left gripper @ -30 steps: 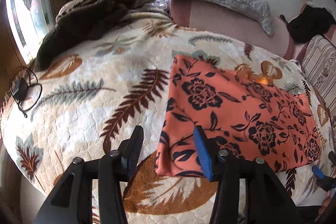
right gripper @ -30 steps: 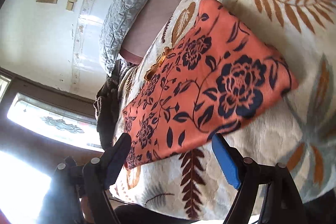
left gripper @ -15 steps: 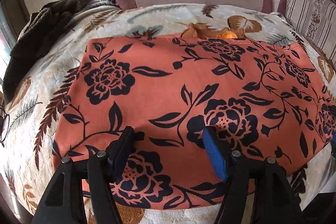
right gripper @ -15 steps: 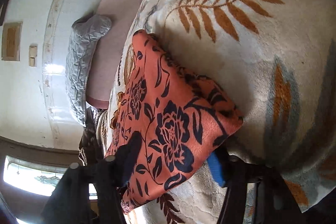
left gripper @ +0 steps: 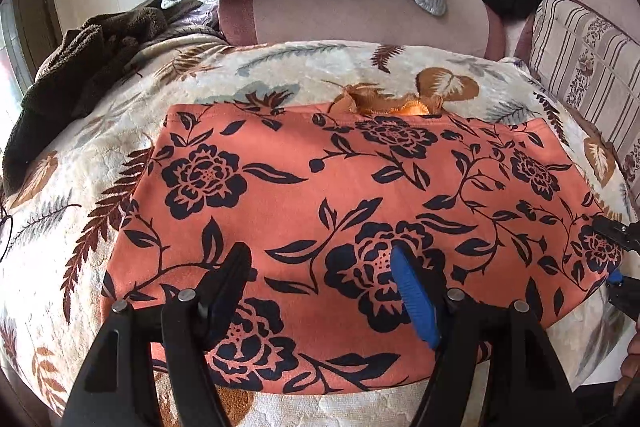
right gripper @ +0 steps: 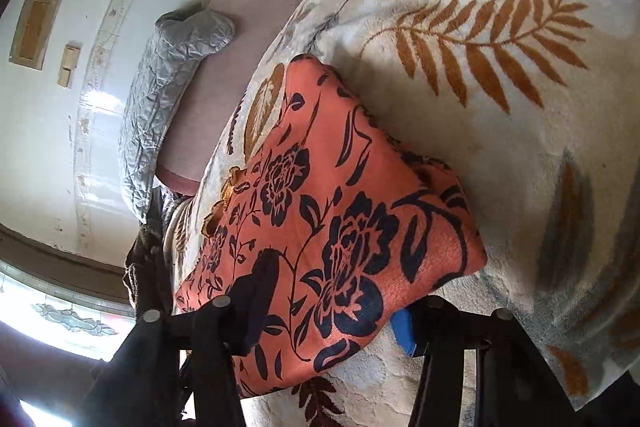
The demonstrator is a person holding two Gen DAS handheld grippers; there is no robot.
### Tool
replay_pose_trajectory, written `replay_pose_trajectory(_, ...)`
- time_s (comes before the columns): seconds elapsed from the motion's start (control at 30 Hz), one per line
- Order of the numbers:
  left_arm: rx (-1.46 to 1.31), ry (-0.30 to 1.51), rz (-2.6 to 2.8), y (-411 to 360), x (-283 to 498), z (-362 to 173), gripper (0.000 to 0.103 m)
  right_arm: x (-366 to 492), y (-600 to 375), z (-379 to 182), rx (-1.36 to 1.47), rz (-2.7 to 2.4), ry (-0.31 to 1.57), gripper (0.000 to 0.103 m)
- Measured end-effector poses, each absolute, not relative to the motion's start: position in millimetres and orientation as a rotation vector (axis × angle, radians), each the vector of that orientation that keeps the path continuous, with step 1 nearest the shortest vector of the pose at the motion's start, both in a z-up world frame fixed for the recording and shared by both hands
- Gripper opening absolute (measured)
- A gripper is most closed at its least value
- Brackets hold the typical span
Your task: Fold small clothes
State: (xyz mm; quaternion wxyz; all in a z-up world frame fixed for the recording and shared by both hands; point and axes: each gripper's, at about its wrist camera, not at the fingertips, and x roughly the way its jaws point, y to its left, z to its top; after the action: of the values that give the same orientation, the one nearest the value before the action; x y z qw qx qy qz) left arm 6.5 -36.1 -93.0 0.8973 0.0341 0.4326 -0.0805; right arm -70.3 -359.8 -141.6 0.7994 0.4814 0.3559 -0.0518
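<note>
Leaf-print blanket (left gripper: 280, 75) bears flat orange floral garment (left gripper: 344, 187).

open blanket (left gripper: 100, 155) is left free left of the orange garment (left gripper: 320, 187); passage beyond is blocked by the headboard (left gripper: 340, 15), brown clothing (left gripper: 80, 67) and striped cushion (left gripper: 584, 59).

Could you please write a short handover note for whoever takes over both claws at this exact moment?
Left claw: over the near part of the orange floral garment, jaws opening, nothing gripped.
Right claw: straddles the garment's near right corner, one finger above and one below; jaws opening slightly, and whether the pads press cannot be told.
Garment: flat on the leaf-print blanket, apparently already folded to a rectangle, orange trim poking out at the far edge.
Left: complete the next fold and tidy the trim.
</note>
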Motion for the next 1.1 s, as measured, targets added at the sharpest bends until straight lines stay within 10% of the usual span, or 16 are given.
replay_pose_trajectory(0.2, 0.153, 0.944, -0.182, -42.9, 10.3, -117.9, 0.077, -54.6, -360.3, -153.1, 1.027, -0.168, 0.816, 0.059)
replay_pose_trajectory(0.27, 0.105, 0.954, -0.202, -35.9, 12.4, -118.7, 0.077, -44.0, -357.3, -146.4, 0.96, -0.195, 0.848, 0.019)
replay_pose_trajectory(0.6, -0.24, 0.78, -0.143, 80.6, 11.3, -58.2, 0.076, -12.3, -173.9, 0.1, 0.255, -0.037, 0.658, 0.018)
replay_pose_trajectory(0.77, -0.42, 0.782, 0.091, 181.7, 18.7, -63.8, 0.076, 14.8, -67.1, -70.7, 0.035, 0.122, 0.846, 0.017)
replay_pose_trajectory(0.87, -0.521, 0.822, 0.158, 218.9, 18.0, -76.8, 0.076, 32.8, -55.6, -118.4, 0.044, 0.138, 0.976, 0.017)
replay_pose_trajectory(1.1, -0.591, 0.789, 0.146, 237.6, 12.5, -72.4, 0.076, 27.5, -79.5, 2.1, 0.256, 0.189, 0.749, 0.016)
